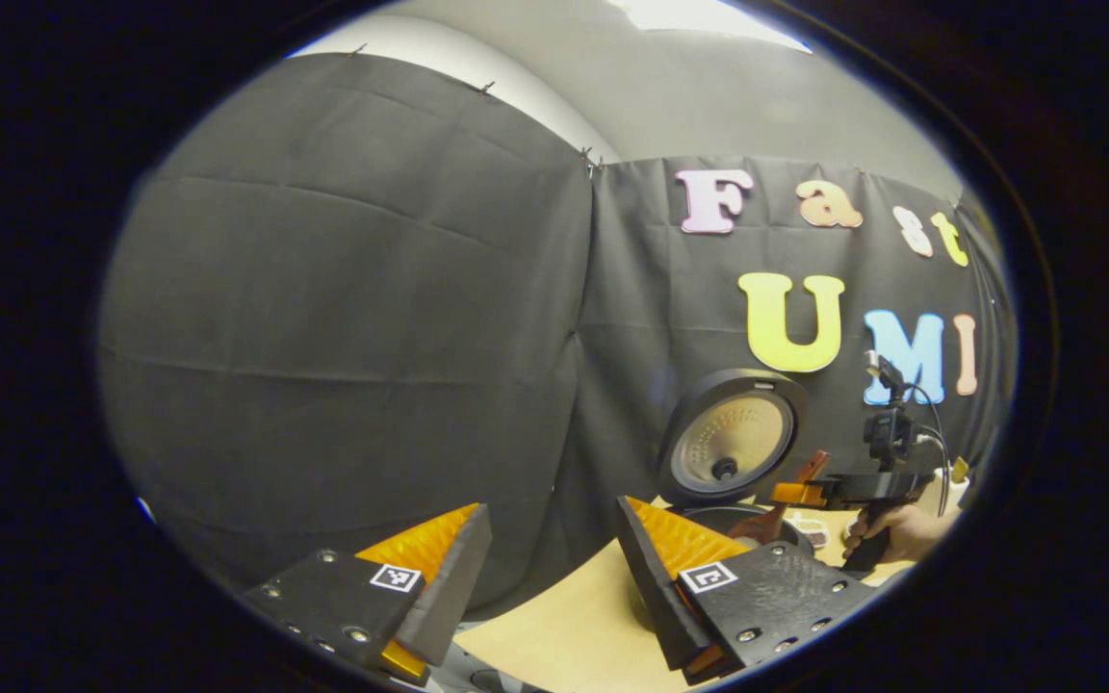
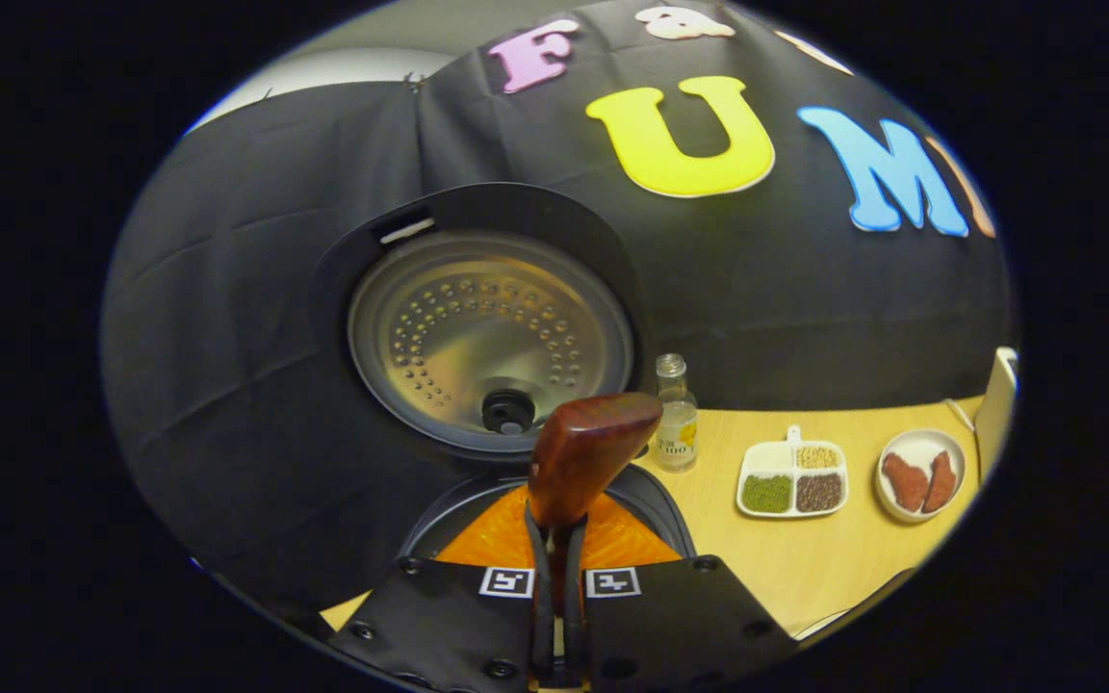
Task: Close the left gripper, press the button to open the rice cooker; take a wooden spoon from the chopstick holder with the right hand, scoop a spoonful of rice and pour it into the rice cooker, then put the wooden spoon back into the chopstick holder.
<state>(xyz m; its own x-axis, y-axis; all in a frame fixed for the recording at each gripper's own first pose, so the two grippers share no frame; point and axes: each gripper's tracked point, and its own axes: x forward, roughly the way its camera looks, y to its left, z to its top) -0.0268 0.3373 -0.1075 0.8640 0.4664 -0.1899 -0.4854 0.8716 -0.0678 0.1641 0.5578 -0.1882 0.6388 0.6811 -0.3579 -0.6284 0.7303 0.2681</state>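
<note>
The wooden spoon (image 2: 585, 452) is pinched tight between the fingers of the right gripper (image 2: 555, 568), and it sits just over the rice cooker (image 2: 477, 327), whose lid stands up open. The left gripper (image 1: 554, 568) is wide open and holds nothing, off to the side above the table (image 1: 574, 626). A small bottle (image 2: 676, 423), a tray of beans (image 2: 793, 479) and a plate (image 2: 920, 474) sit on the table beside the cooker

The left gripper (image 1: 554, 568) hangs with its fingers spread wide over the pale wooden table (image 1: 574, 626). Farther off, the black round rice cooker (image 1: 733, 452) stands with its lid raised. A hand (image 1: 901, 534) holds the right gripper (image 1: 790, 494) clamping the brown wooden spoon (image 1: 786, 505) above the cooker's pot.
</note>
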